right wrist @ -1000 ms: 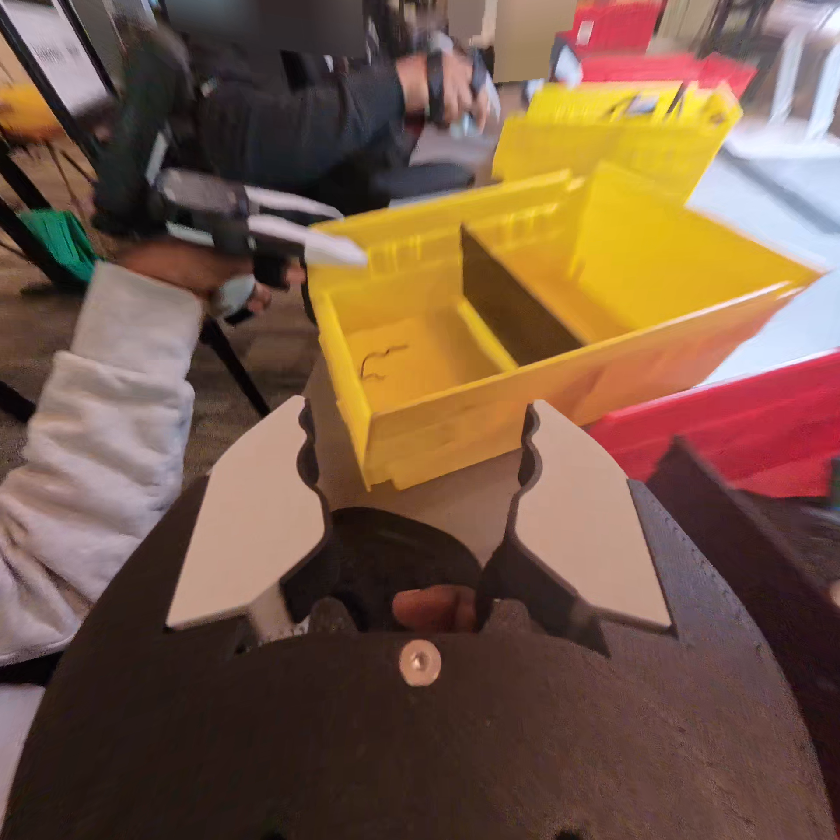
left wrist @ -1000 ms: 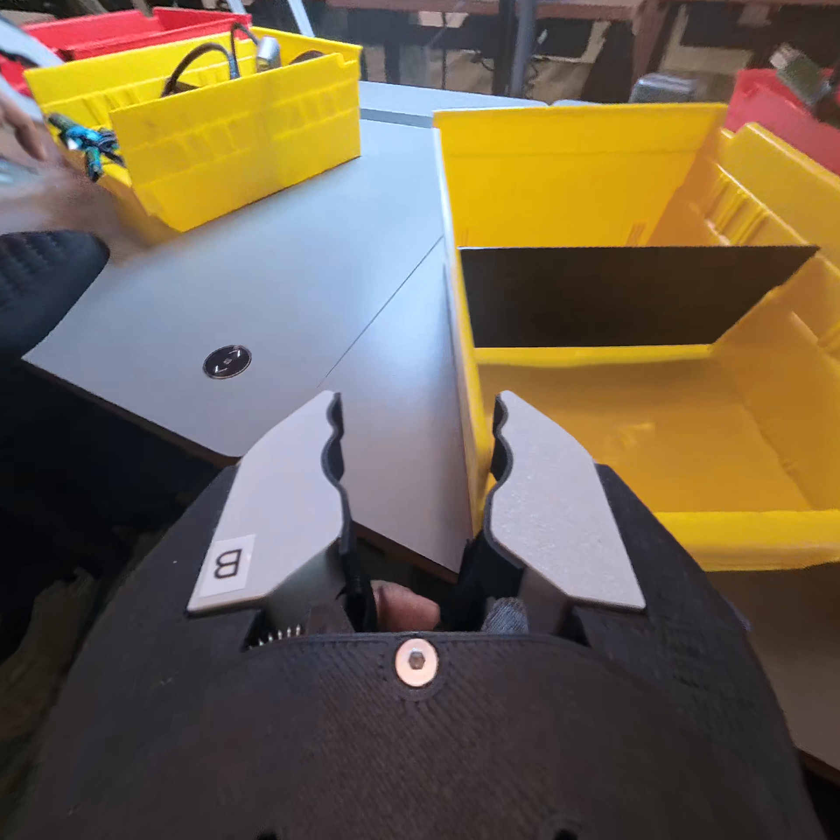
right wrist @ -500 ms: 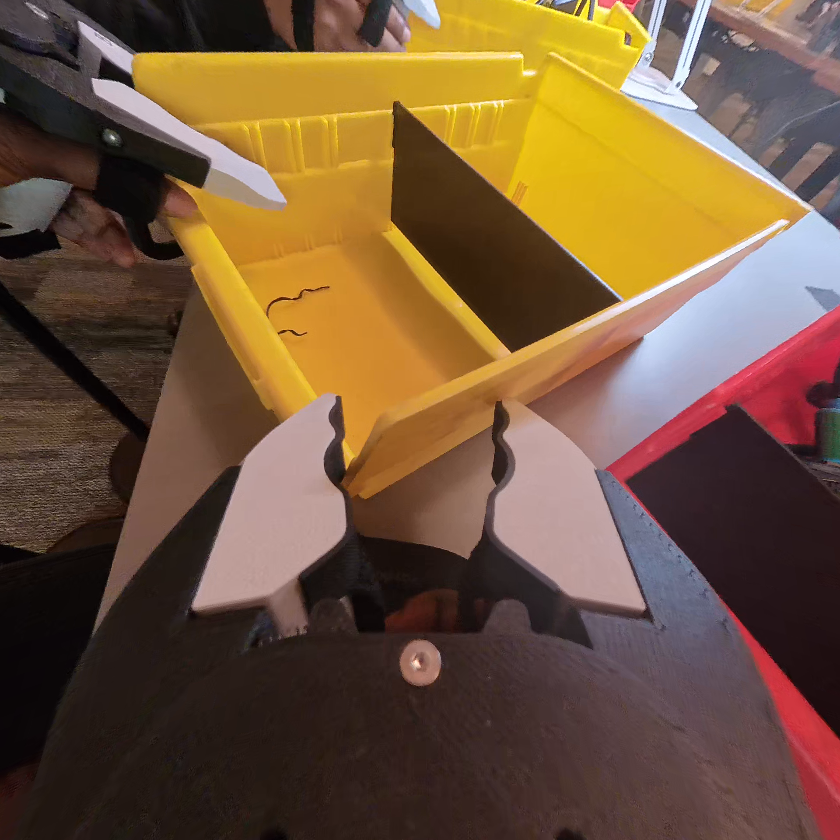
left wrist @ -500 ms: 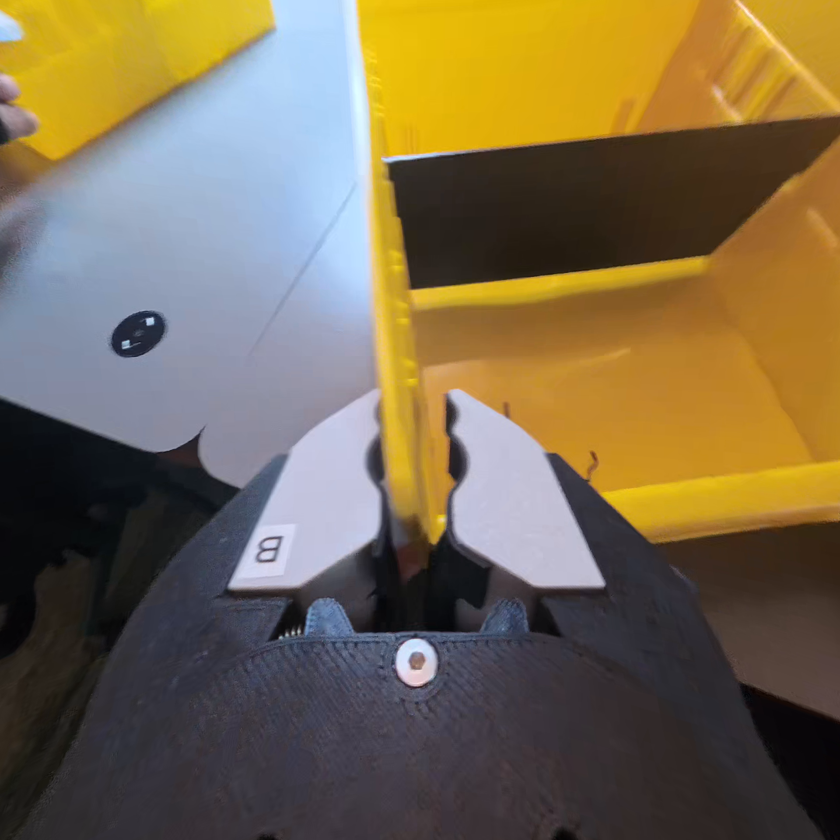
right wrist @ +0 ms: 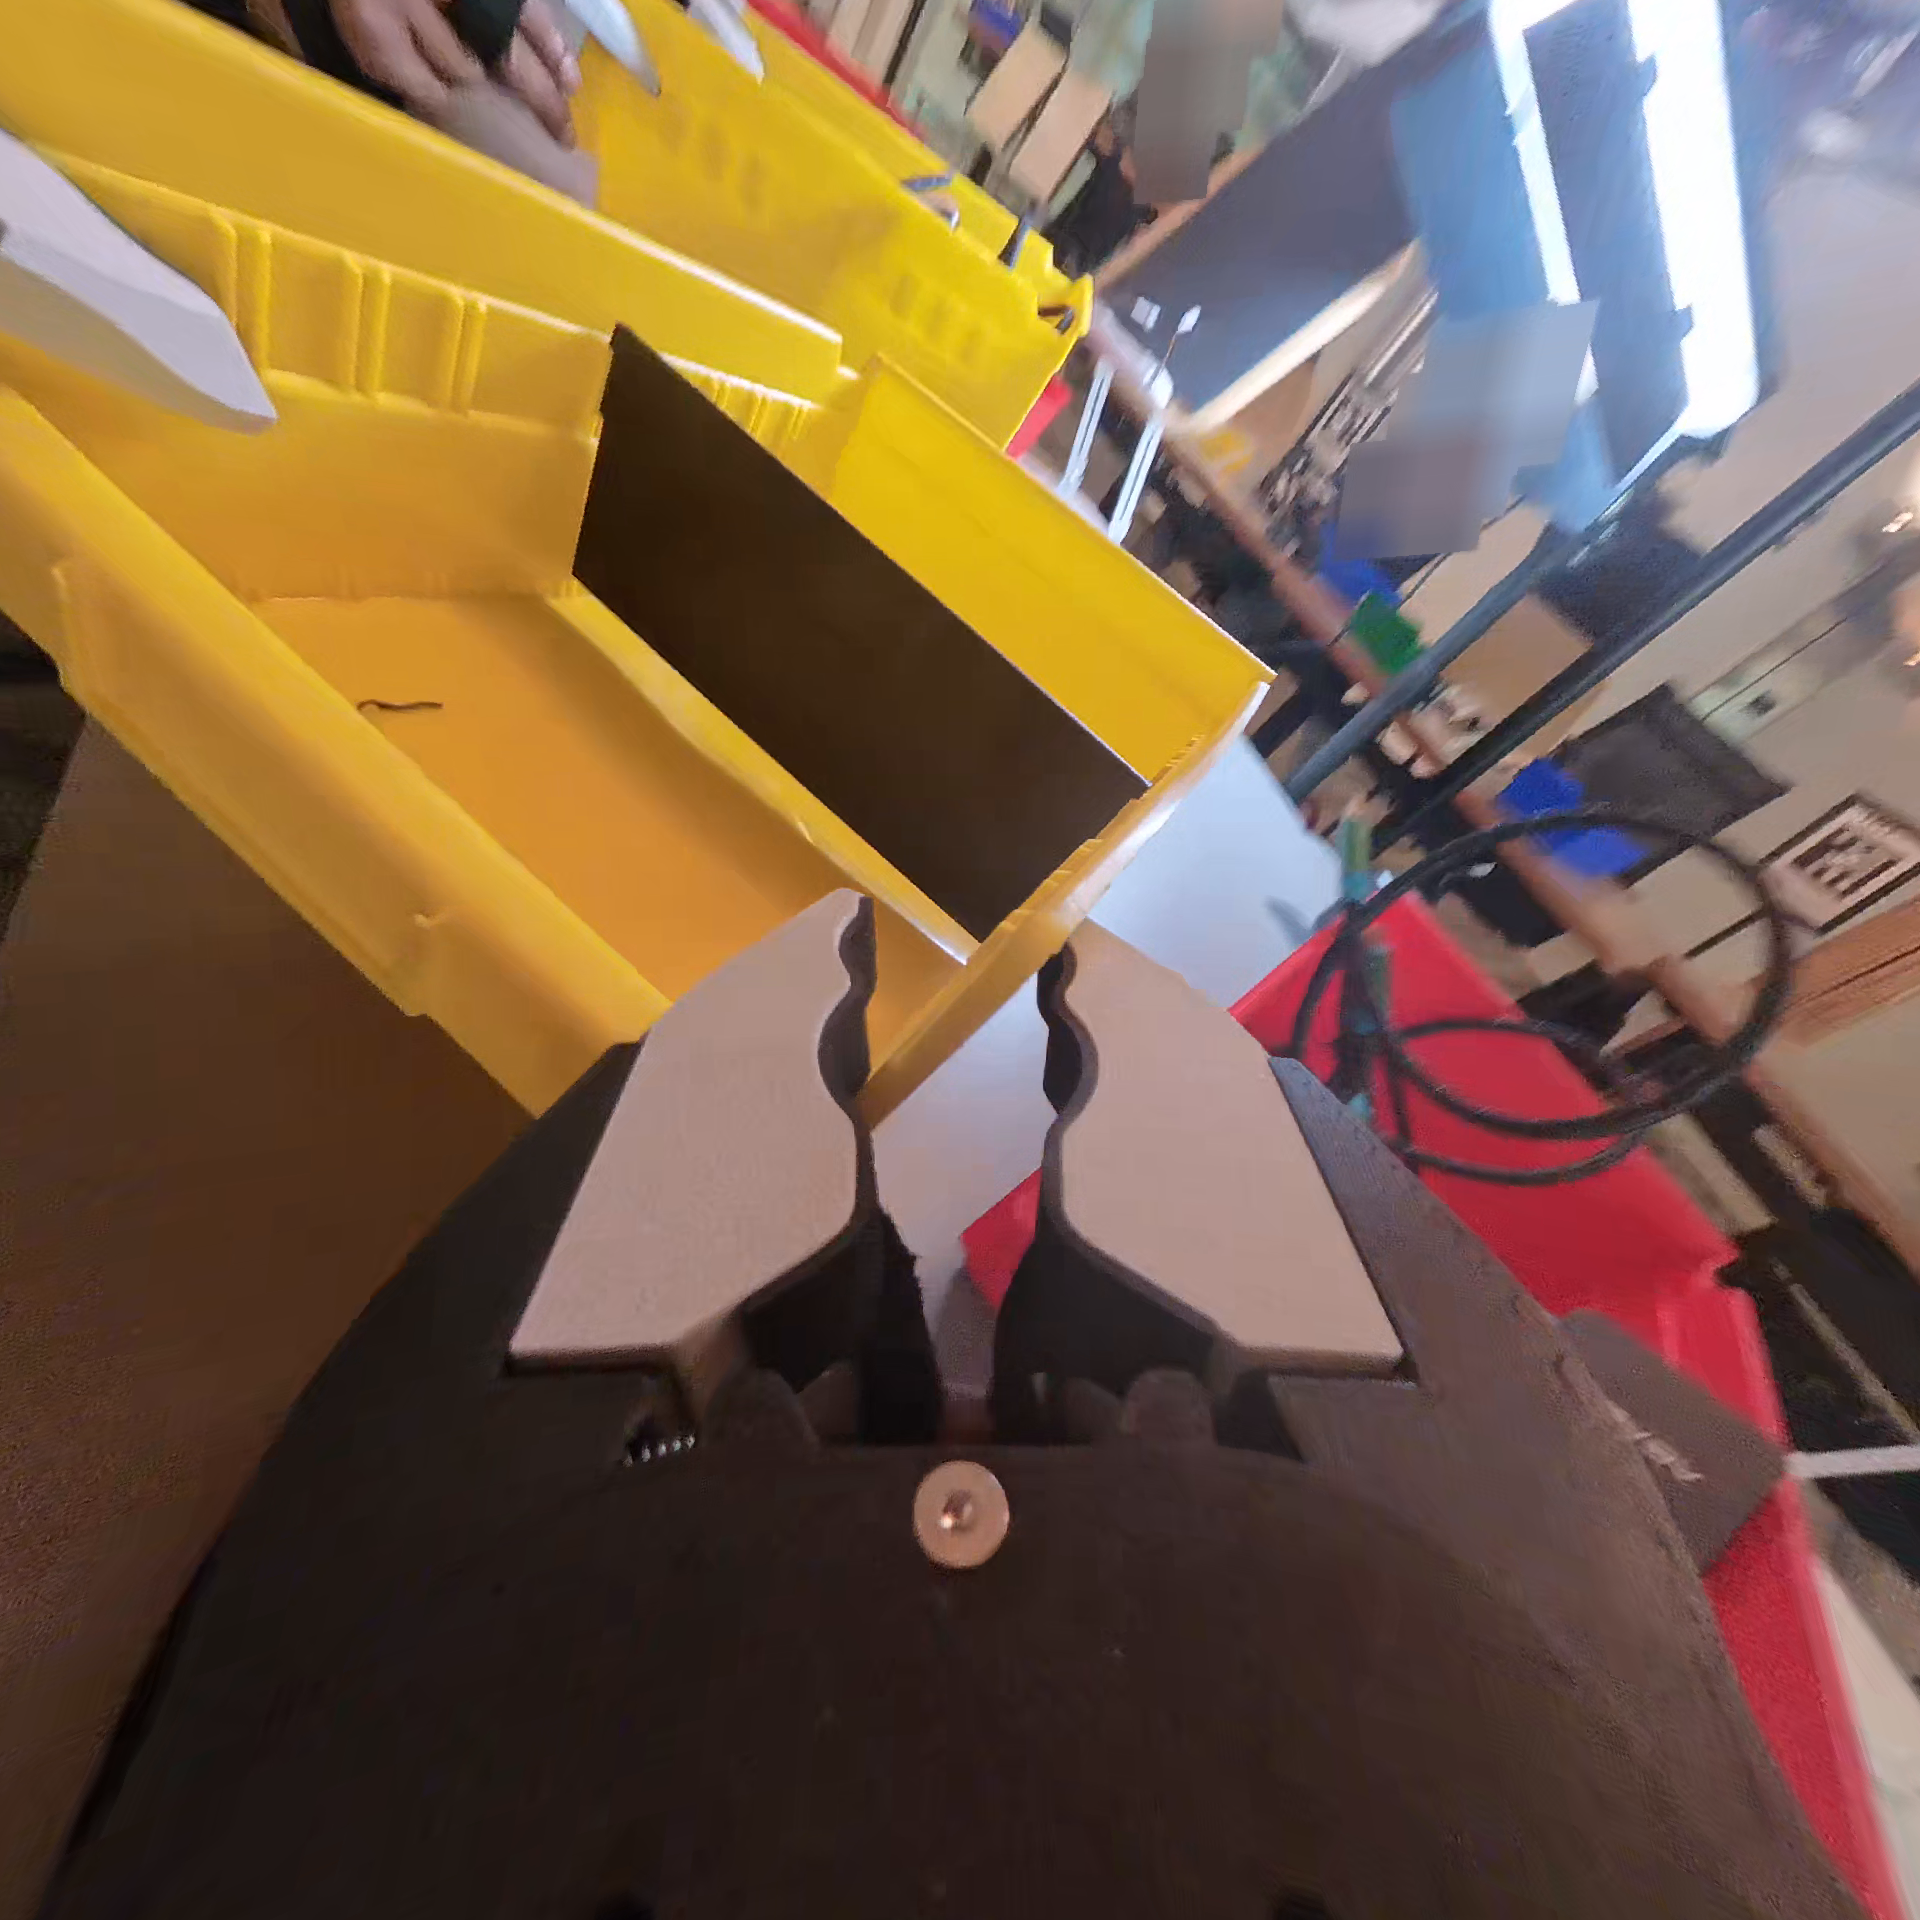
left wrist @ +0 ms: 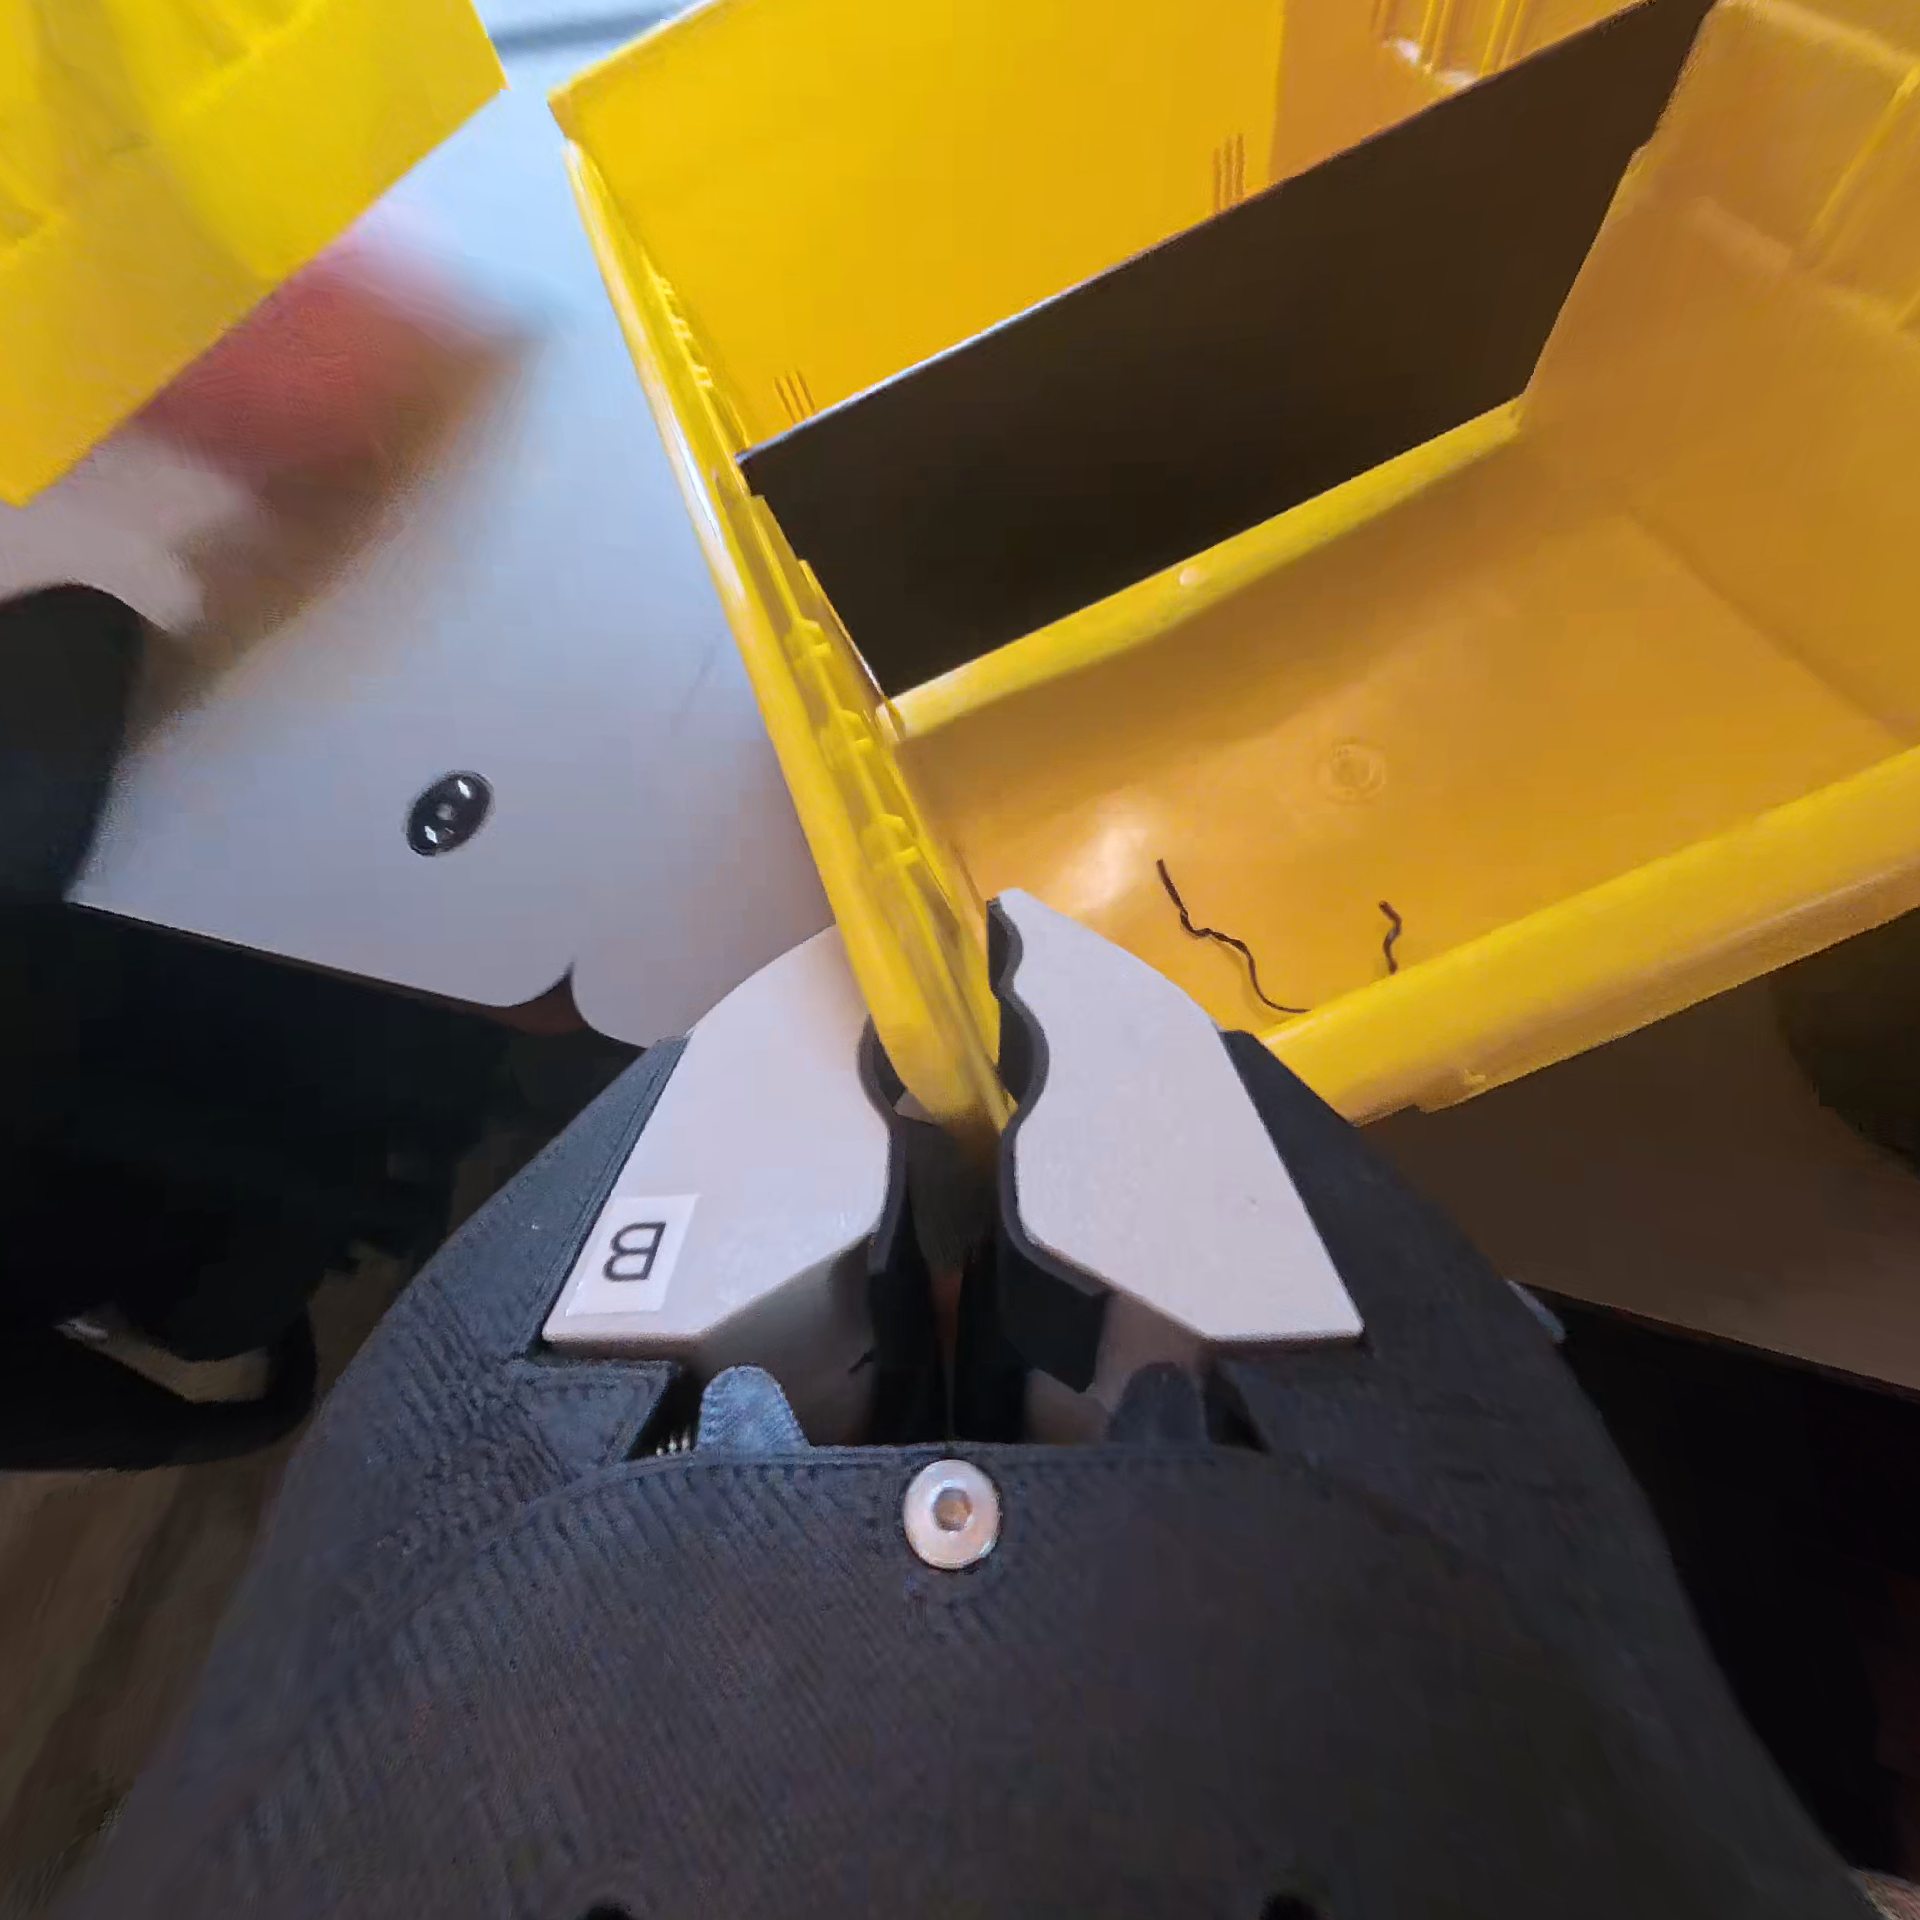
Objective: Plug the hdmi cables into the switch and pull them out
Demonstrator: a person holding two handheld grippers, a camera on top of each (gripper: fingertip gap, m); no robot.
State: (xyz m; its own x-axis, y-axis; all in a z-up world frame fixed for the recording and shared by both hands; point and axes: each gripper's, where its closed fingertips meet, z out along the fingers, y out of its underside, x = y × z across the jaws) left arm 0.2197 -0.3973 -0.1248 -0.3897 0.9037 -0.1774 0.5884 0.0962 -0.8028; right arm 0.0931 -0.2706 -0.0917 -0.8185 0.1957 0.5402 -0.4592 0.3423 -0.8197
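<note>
In the left wrist view, the left gripper [left wrist: 940,1023] is clamped on the near left wall of a large yellow plastic bin [left wrist: 1558,977], its two grey fingers [left wrist: 1132,1153] pressed against either side of the rim. A black flat divider panel [left wrist: 1195,447] stands across the bin, splitting it into a near and a far compartment. Two short black wire scraps [left wrist: 1226,945] lie on the floor of the near compartment. The bin sits on a grey table top [left wrist: 540,675] that carries a small black round inset [left wrist: 449,812] to the left. A second yellow plastic bin [left wrist: 197,177] shows at the far left, blurred.

In the right wrist view, the right gripper [right wrist: 956,971] has its fingers a little apart, straddling the near right corner of the same yellow bin [right wrist: 312,790]; whether they press on the wall cannot be told. The left gripper's grey fingertip [right wrist: 125,332] shows at the far left edge. To the right, a red plastic bin [right wrist: 1558,1247] holds coiled black cables [right wrist: 1558,1049], the only cables seen; their plugs are too blurred to identify, and no switch can be made out.
</note>
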